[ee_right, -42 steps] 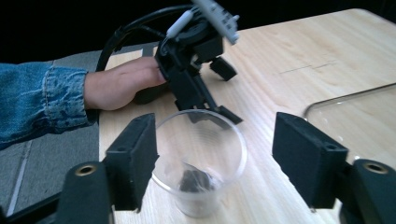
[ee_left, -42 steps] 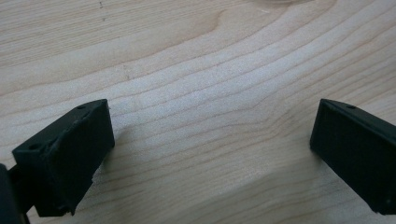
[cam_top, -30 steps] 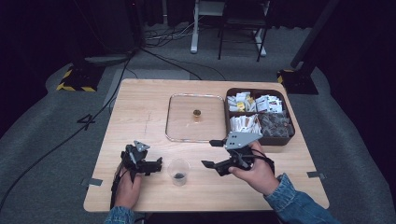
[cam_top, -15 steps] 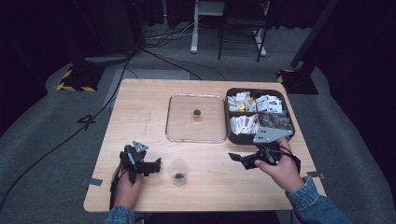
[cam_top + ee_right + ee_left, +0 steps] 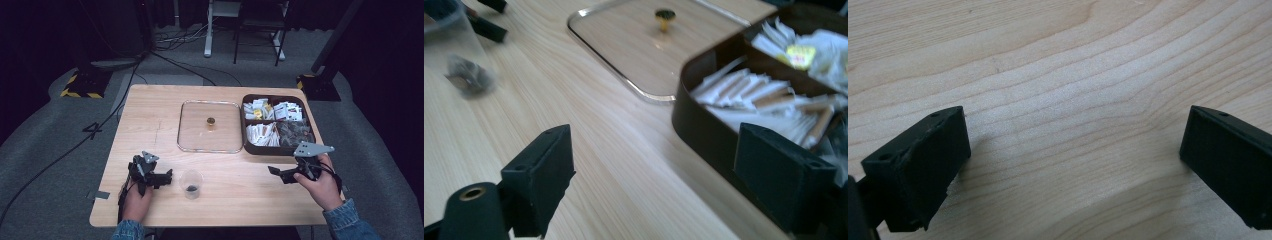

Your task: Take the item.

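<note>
Table [image 5: 150, 125] of pale wood, seen from above your side. Your left gripper [image 5: 159, 177] rests near the front edge toward the left corner, its jaws spread wide over bare wood; in the left gripper view nothing lies between them. Just to its right, apart from the jaws, stands a small clear cup [image 5: 190, 183] with something dark at its bottom.

Your right gripper [image 5: 281, 173] hovers near the front right corner, close to the right edge, its jaws also wide apart and holding nothing. In the right gripper view one jaw sits just beside the brown wall of the box [image 5: 704, 125].

That divided box [image 5: 250, 145] sits along the right edge, filled with white packets [image 5: 262, 132] and paper sticks. Touching or nearly touching its left wall, a clear square lid [image 5: 192, 130] lies flat at the table's middle, with a small brass knob [image 5: 211, 121] at its centre.

Open wood runs along the whole left half behind your left gripper, and across the front between cup and right gripper. Dark floor and cables [image 5: 75, 145] surround the table.
</note>
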A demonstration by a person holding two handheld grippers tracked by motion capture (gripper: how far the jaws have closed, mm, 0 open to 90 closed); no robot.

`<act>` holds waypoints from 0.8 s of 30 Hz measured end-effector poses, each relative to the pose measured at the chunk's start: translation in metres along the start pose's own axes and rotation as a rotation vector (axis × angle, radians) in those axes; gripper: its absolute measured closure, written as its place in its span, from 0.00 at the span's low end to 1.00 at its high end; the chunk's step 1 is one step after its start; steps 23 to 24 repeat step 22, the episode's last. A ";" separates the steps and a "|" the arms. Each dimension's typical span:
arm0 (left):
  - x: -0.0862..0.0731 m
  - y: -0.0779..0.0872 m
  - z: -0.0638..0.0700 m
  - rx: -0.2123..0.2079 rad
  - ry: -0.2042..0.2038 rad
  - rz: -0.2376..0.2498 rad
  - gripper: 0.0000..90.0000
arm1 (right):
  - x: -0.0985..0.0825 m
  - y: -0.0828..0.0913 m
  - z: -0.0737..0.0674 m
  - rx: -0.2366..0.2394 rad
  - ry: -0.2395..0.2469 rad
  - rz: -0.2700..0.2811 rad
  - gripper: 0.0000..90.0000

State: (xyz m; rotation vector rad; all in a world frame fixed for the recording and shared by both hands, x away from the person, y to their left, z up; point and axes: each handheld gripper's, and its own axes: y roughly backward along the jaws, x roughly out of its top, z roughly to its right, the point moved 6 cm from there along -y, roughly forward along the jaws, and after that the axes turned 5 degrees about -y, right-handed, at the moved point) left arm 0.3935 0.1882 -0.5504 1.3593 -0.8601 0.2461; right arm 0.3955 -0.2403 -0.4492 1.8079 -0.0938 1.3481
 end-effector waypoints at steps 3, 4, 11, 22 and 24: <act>0.000 0.000 0.000 0.000 0.000 0.001 0.00 | -0.013 0.000 0.007 -0.016 -0.018 -0.018 0.18; 0.000 0.000 0.000 0.000 0.000 0.000 0.00 | -0.025 -0.001 0.013 -0.025 -0.040 -0.035 0.18; 0.000 0.000 0.000 0.000 0.000 0.000 0.00 | -0.067 -0.006 0.033 -0.073 -0.121 -0.093 0.18; 0.000 0.000 0.000 0.000 0.000 0.001 0.00 | -0.101 -0.019 0.040 -0.141 -0.123 -0.140 0.15; 0.000 0.000 0.000 0.000 0.000 0.001 0.00 | -0.101 -0.019 0.040 -0.141 -0.123 -0.140 0.15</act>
